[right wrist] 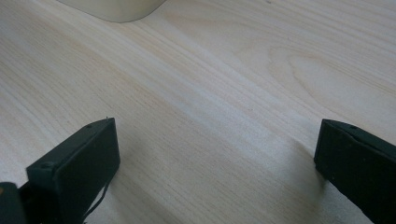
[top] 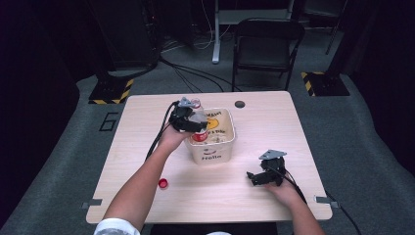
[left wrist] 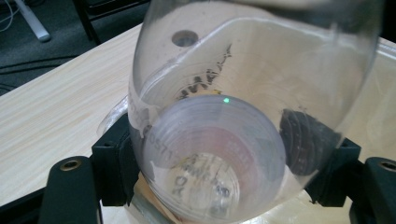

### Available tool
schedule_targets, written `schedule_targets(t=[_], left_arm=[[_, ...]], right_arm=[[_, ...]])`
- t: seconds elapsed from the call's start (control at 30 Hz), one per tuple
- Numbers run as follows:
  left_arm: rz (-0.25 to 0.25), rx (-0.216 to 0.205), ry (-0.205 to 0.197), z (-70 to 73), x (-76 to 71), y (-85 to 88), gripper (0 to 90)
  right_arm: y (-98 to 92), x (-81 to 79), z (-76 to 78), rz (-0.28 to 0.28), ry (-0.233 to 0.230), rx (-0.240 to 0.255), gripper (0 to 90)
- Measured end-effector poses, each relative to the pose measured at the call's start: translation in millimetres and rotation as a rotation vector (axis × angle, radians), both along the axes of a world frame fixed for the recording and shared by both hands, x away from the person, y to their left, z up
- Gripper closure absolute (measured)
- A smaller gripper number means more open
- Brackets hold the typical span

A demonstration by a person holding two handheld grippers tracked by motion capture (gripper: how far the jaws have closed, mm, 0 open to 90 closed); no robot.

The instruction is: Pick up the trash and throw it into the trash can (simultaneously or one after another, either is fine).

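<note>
My left gripper (top: 192,123) is shut on a clear plastic bottle (top: 199,131) with a red label and holds it over the left side of a cream tub (top: 215,154) marked "Hello". In the left gripper view the see-through bottle (left wrist: 243,70) sits between both black pads (left wrist: 114,168), with the tub's pale wall (left wrist: 385,60) behind it. A small red cap (top: 163,183) lies on the table near the person's left forearm. My right gripper (top: 252,177) rests low on the wood at the front right. It is open (right wrist: 217,154), with bare table between its jaws.
The light wooden table (top: 274,132) has a round dark hole (top: 239,104) near its far edge. The tub's corner (right wrist: 116,7) lies ahead of the right gripper. A black folding chair (top: 266,46) and floor cables stand beyond the table.
</note>
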State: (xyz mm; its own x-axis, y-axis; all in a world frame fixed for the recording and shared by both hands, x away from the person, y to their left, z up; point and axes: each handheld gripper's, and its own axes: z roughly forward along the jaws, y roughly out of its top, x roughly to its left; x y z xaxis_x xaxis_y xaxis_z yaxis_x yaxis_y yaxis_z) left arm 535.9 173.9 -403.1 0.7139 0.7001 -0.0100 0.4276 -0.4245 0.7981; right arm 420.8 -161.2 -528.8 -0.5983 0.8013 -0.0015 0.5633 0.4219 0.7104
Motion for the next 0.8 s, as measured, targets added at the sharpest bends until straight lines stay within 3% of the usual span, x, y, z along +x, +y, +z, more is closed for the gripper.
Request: schedule_targets(t=[0.3,0.8], left_arm=[[0.001,0.018,-0.011,-0.7,-2.7,-0.7,25.0],[0.014,0.003,-0.019,2.0,-5.6,2.1,22.5]], right_arm=[[0.0,0.0,0.0,0.001,0.0,-0.001,0.0],[-0.1,-0.2,0.1,0.004,0.001,-0.002,0.0]])
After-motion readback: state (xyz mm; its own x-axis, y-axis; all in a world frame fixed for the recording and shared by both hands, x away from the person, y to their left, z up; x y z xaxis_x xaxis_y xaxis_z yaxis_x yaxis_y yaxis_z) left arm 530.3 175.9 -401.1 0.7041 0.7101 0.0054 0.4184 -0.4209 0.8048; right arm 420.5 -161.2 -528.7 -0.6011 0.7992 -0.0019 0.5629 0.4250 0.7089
